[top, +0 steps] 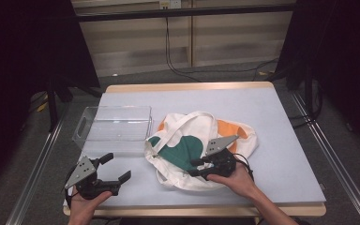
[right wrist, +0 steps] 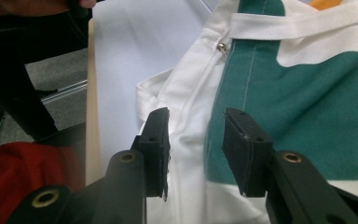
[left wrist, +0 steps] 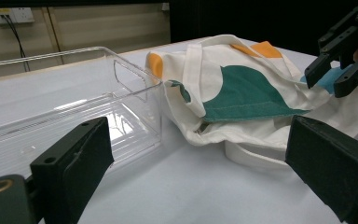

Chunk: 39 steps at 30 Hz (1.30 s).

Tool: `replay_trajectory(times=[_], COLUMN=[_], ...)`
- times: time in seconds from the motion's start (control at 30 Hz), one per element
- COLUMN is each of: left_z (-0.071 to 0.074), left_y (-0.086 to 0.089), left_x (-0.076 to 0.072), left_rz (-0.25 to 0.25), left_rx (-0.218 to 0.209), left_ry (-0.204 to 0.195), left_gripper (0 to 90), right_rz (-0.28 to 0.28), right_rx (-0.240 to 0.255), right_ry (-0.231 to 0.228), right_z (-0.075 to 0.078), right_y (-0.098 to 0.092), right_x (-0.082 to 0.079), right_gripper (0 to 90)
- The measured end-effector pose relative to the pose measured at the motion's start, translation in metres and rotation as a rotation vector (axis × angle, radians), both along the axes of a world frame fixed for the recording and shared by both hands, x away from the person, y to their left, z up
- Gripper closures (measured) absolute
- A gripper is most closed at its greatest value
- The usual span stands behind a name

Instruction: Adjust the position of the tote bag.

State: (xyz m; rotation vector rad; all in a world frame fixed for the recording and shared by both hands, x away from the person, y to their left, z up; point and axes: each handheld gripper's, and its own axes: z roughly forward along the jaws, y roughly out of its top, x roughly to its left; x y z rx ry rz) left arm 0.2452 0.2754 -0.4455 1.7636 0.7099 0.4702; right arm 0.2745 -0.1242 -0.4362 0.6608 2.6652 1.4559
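A clear plastic bin (top: 115, 124) is seen on the left part of the surface (top: 281, 140), and it is used here as the landmark. Just in front of the bin and a little to its left, the left tool (top: 114, 168) is held above the surface. Its jaws are spread wide and nothing is held between them.

Right beside the bin, on its right, a cloth bag (top: 197, 140) is laid flat on the surface. One corner of the bag is close to the bin's wall, maybe touching it; that cannot be told for sure. The bag is white, with green and orange shapes on it. Long white straps (left wrist: 193, 74) are looped over its top. A small metal snap (right wrist: 222, 46) is seen by the bag's edge in the right tool's view.

Farther right from the bin, on the near side of the bag, the right tool (top: 196, 168) is held low over the cloth. Its jaws are partly closed, with a narrow gap left. The seam where white meets green is seen in that gap, but the cloth is not yet pinched.

The bag is judged to be soft, light and floppy. It will likely sag and fold when it is lifted. It is not slippery and cannot be broken. A good hold can be taken on a strap or on the thick seam at the edge, where the cloth is doubled.
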Motion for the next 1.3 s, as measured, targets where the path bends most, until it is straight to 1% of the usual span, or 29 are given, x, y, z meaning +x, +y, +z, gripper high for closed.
replay_trajectory(times=[0.07,0.1,0.13,0.17,0.2,0.23,0.27,0.3,0.37,0.43,0.5,0.57,0.63,0.7,0.77,0.8,0.87,0.93,1.0,1.07,1.13,1.27,1.3], left_z=[0.000,0.000,0.000,0.000,0.000,0.000,0.000,0.000,-0.001,0.000,0.000,-0.001,0.000,-0.001,0.000,0.000,0.000,0.000,0.000,0.000,-0.001,-0.001,-0.001], left_y=[-0.001,-0.001,-0.003,-0.002,-0.003,-0.002,-0.003,-0.003,-0.004,-0.004,-0.005,-0.006,-0.006,-0.006,-0.005,-0.005,-0.005,-0.005,-0.005,-0.006,-0.006,-0.007,-0.007], left_x=[0.000,0.001,0.001,0.001,0.001,0.002,0.002,0.002,0.002,0.003,0.003,0.003,0.003,0.003,0.003,0.003,0.003,0.002,0.003,0.003,0.002,0.003,0.003], left_rz=[-0.002,-0.009,-0.006,-0.011,-0.010,-0.012,-0.013,-0.012,-0.009,-0.016,-0.020,-0.021,-0.024,-0.025,-0.025,-0.025,-0.027,-0.026,-0.027,-0.030,-0.032,-0.033,-0.033], left_rx=[0.002,-0.003,-0.010,0.001,-0.007,0.001,0.000,-0.016,-0.022,-0.010,-0.006,-0.014,-0.007,-0.014,-0.008,-0.008,-0.012,-0.007,-0.011,-0.012,-0.014,-0.010,-0.010], left_ry=[-0.002,-0.001,0.003,0.001,0.003,0.000,0.002,0.003,0.008,0.005,0.002,0.007,0.006,0.007,0.007,0.006,0.008,0.004,0.006,0.010,0.014,0.014,0.014], left_gripper=[6.8,6.8,6.8,6.8,6.8,6.8,6.8,6.8,6.8,6.8,6.8,6.8,6.8,6.8,6.8,6.8,6.8,6.8,6.8,6.8,6.8,6.8,6.8], right_rz=[-0.006,-0.010,-0.025,-0.030,-0.030,-0.030,-0.032,-0.030,-0.024,-0.030,-0.031,-0.030,-0.032,-0.038,-0.044,-0.051,-0.062,-0.070,-0.089,-0.085,-0.063,-0.064,-0.057], right_rx=[-0.009,-0.019,-0.036,-0.052,-0.052,-0.059,-0.075,-0.084,-0.123,-0.130,-0.123,-0.122,-0.125,-0.131,-0.130,-0.142,-0.149,-0.157,-0.192,-0.195,-0.203,-0.224,-0.233], right_ry=[0.004,0.007,0.011,0.009,0.009,0.005,0.007,0.011,0.016,0.018,0.021,0.022,0.022,0.029,0.025,0.021,0.023,0.022,-0.002,0.007,0.012,-0.014,-0.024], right_z=[0.000,0.000,-0.001,-0.005,-0.005,-0.006,-0.010,-0.013,-0.018,-0.021,-0.023,-0.024,-0.025,-0.026,-0.027,-0.027,-0.027,-0.027,-0.029,-0.032,-0.034,-0.036,-0.036], right_y=[0.004,0.006,0.009,0.013,0.013,0.015,0.017,0.019,0.023,0.024,0.024,0.024,0.024,0.025,0.025,0.026,0.026,0.026,0.027,0.027,0.028,0.031,0.031], right_x=[0.005,0.007,0.008,0.010,0.010,0.010,0.010,0.010,0.008,0.008,0.009,0.009,0.009,0.009,0.010,0.010,0.011,0.011,0.012,0.013,0.013,0.011,0.011], right_gripper=[61.1,60.6,59.7,59.5,59.5,59.2,58.1,57.1,55.6,55.4,54.9,54.9,55.0,55.0,56.4,58.3,61.9,62.6,62.0,58.3,56.7,56.8,57.3])
